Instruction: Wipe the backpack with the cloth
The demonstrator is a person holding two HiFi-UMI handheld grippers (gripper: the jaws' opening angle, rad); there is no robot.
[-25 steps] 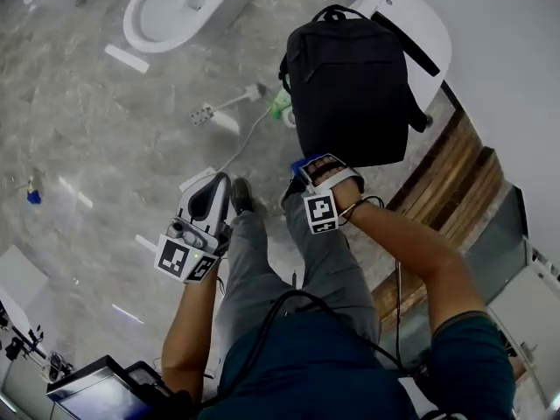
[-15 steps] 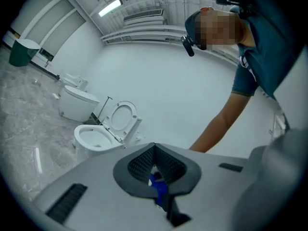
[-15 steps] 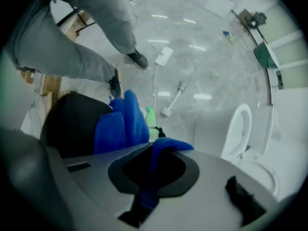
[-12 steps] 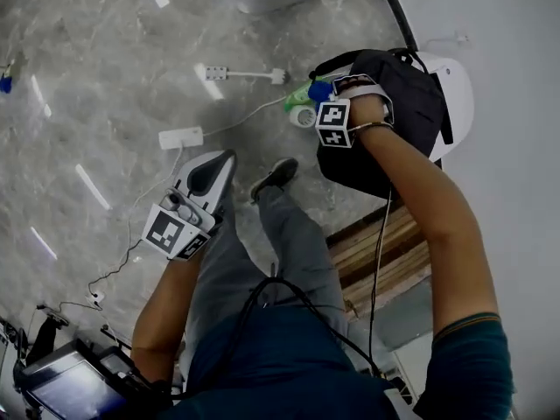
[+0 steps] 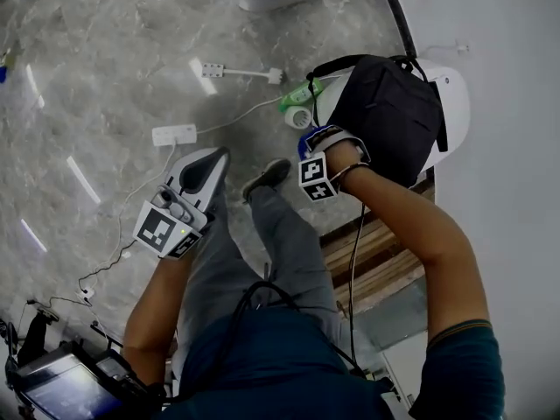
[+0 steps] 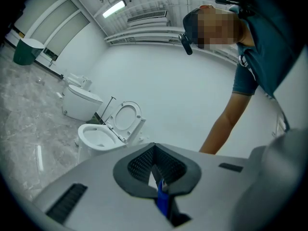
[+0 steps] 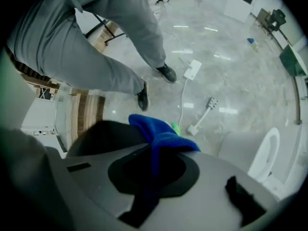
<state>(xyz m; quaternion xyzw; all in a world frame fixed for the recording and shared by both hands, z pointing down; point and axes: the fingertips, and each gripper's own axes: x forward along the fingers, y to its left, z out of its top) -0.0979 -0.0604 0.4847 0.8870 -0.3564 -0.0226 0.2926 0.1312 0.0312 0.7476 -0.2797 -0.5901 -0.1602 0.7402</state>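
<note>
A black backpack [image 5: 385, 116] rests on a white closed toilet lid [image 5: 453, 103]. My right gripper [image 5: 311, 151] is at the backpack's near left edge, shut on a blue cloth [image 5: 303, 138]. In the right gripper view the cloth [image 7: 161, 134] bulges out of the right gripper [image 7: 156, 150], with the dark backpack [image 7: 108, 134] just under it. My left gripper [image 5: 213, 157] hangs apart over my left leg, well short of the backpack. In its own view the left gripper [image 6: 154, 148] has its jaws together, with only a small blue piece low between them.
On the marble floor lie a green bottle [image 5: 297, 96], a white power strip [image 5: 173, 134] with its cable, and a white long-handled tool [image 5: 234, 73]. Wooden boards [image 5: 376, 256] lie by my right leg. Other toilets [image 6: 103, 134] stand along the wall.
My right gripper has slid with the cloth from the backpack's upper left side back toward me, to its near left edge. The left gripper has hardly moved.
</note>
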